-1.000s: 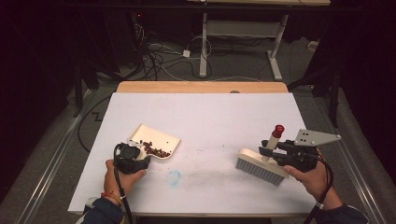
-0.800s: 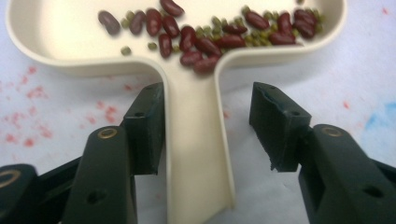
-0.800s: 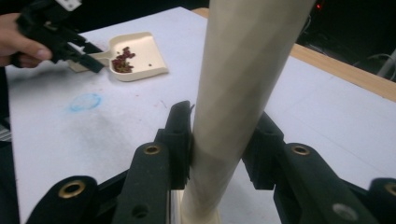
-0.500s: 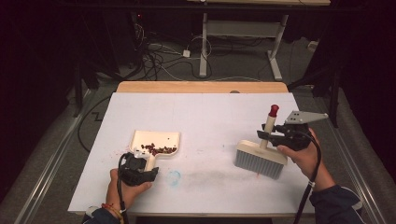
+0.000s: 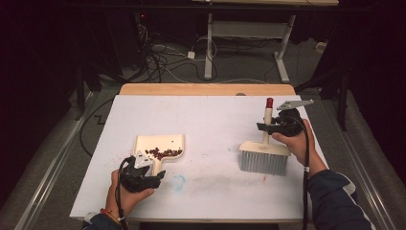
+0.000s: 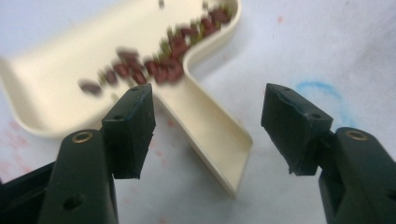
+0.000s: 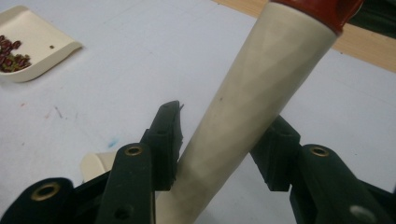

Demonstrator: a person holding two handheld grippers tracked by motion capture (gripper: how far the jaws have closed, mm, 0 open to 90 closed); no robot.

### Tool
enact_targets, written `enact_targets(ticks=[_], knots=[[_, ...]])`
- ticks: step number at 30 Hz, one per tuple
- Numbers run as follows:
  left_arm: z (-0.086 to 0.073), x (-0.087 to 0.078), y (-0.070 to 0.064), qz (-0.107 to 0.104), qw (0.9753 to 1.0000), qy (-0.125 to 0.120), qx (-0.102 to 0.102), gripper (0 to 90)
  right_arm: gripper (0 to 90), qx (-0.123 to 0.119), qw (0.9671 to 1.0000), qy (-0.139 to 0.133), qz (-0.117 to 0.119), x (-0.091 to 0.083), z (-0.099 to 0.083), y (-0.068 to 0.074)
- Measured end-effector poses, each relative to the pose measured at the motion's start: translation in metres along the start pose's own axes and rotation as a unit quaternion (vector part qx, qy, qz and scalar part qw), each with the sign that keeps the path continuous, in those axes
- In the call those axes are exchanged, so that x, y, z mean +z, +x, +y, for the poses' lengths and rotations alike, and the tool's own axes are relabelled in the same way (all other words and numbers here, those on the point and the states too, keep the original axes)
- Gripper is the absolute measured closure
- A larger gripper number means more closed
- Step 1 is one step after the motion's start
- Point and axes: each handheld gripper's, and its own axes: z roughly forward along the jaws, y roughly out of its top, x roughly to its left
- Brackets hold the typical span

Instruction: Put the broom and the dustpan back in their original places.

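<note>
Dark room behind you, cables [image 5: 158,57] sprawled on the floor and a desk frame [image 5: 249,43] at the back. You're working at a table [image 5: 210,120] with a white top and a bare wood strip [image 5: 206,89] along its far edge. No brand, label or writing readable on anything here, just some faint red specks and a blue scribble ring [image 5: 178,181] on the white surface near the front.

Your left gripper [image 5: 154,178] sits at the front left with its jaws spread wide, gripping nothing. In the left gripper view the dustpan [image 6: 60,74] handle pokes into the gap between the jaws, touching neither as far as I can see. The pan lies flat on the table just beyond that gripper, with a little pile of dark red beans [image 5: 160,153] in it.

Your right gripper [image 5: 266,127] is over on the right side, clamped on the brush [image 5: 265,158] handle, just below its red tip. The brush stands with its grey bristles down on the table, handle pointing up and away from you. Pan and brush are well apart.
</note>
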Motion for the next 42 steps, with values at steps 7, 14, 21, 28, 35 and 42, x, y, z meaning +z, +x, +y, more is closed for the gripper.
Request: enact_targets(ticks=[7,14,21,28,35,42], knots=[[-0.002,-0.005,0.003,0.008,0.9988,-0.037,0.030,24.3,55.4,0.012,0.9991,0.021,-0.035,0.025,0.006,-0.003],[-0.001,-0.004,-0.003,-0.002,0.9976,-0.041,0.056,21.0,52.6,0.020,0.9955,-0.014,-0.092,0.028,0.011,0.001],[0.000,-0.005,-0.007,-0.009,0.9968,-0.048,0.063,19.2,53.0,0.018,0.9936,-0.046,-0.102,0.021,0.015,0.002],[0.001,-0.005,-0.009,-0.003,0.9963,-0.047,0.072,19.2,49.2,0.005,0.9936,-0.068,-0.089,0.012,0.017,0.014],[0.003,-0.007,-0.010,0.001,0.9958,-0.053,0.075,19.3,42.2,-0.015,0.9898,-0.111,-0.088,-0.001,0.013,0.039],[0.002,-0.010,-0.010,0.001,0.9954,-0.056,0.077,19.2,33.9,-0.021,0.9874,-0.128,-0.091,-0.008,0.009,0.048]])
